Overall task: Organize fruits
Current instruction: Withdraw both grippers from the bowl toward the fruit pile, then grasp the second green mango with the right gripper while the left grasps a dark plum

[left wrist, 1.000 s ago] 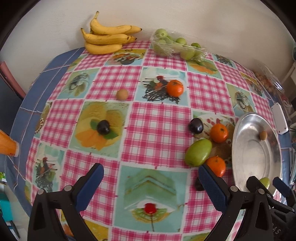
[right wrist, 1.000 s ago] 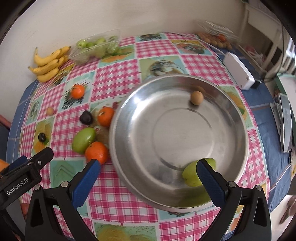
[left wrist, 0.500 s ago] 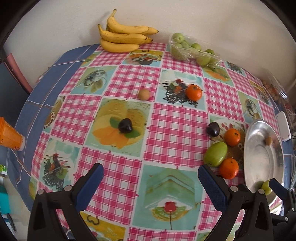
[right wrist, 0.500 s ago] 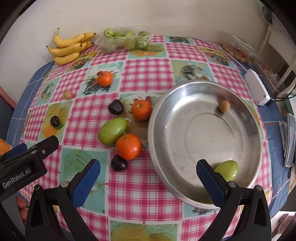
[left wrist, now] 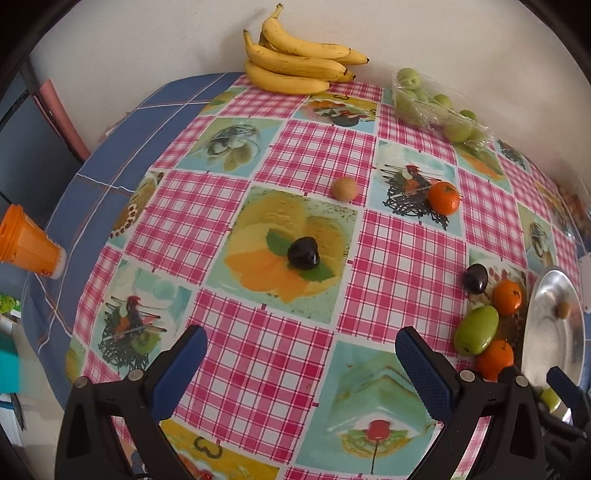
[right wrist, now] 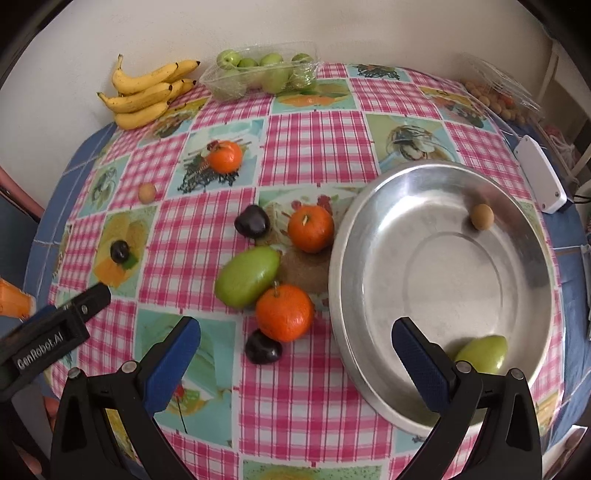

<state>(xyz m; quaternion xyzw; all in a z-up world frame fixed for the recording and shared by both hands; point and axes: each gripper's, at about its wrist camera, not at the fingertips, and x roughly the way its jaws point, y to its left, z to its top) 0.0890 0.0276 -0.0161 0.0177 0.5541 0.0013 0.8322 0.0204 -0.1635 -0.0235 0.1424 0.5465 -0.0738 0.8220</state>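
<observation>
Plain off-white wall [right wrist: 332, 26] is running behind the round table [left wrist: 110, 155], no marks on it. Table is wearing two layers: a pink-check tablecloth [left wrist: 399, 258] with printed picture squares, lying over a blue cloth [right wrist: 569, 236] that is showing at the rim. Soft, even light is falling across the top; no hard shadows. A dark chair frame with a reddish rail [left wrist: 62, 110] is standing just beside the table's left edge. Pale furniture legs [right wrist: 554, 74] are showing at far right. Floor is sitting out of frame or too blurred to read.
</observation>
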